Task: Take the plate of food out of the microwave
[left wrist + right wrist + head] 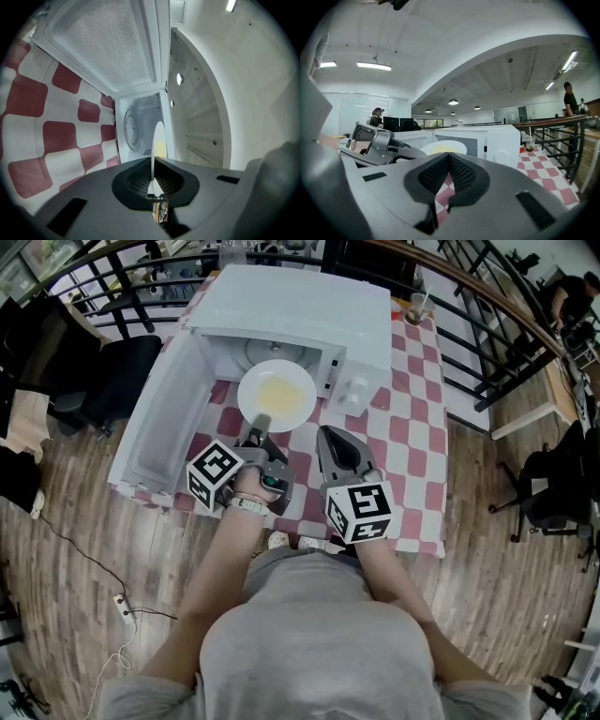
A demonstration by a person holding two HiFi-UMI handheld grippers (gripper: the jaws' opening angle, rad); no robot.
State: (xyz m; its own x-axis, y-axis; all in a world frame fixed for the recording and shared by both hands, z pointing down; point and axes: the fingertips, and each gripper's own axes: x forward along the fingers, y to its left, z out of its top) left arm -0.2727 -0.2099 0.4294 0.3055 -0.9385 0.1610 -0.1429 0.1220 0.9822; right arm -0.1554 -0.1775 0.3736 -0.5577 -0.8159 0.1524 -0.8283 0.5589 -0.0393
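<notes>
Currently | item: plate of food (pixel 277 395), at the open mouth of the microwave (pixel 309 315), above the checked table (pixel 412 418) | left gripper (pixel 261 421): clamped on the plate's near rim | right gripper (pixel 327 434): closed, empty, just beside | handling: hold plate level, draw straight out, avoid the door (pixel 155 418).

We are in an open-plan office. A wood-plank floor (pixel 487 615) is fenced by a black metal railing (pixel 487 343), with black office chairs (pixel 112 381) around. Farther off, a person (pixel 376 117) sits by dark monitors (pixel 391 123) under ceiling strip lights (pixel 372 66). Our table wears a red-checked cloth (pixel 412 427) and carries a microwave (pixel 300 310).
</notes>
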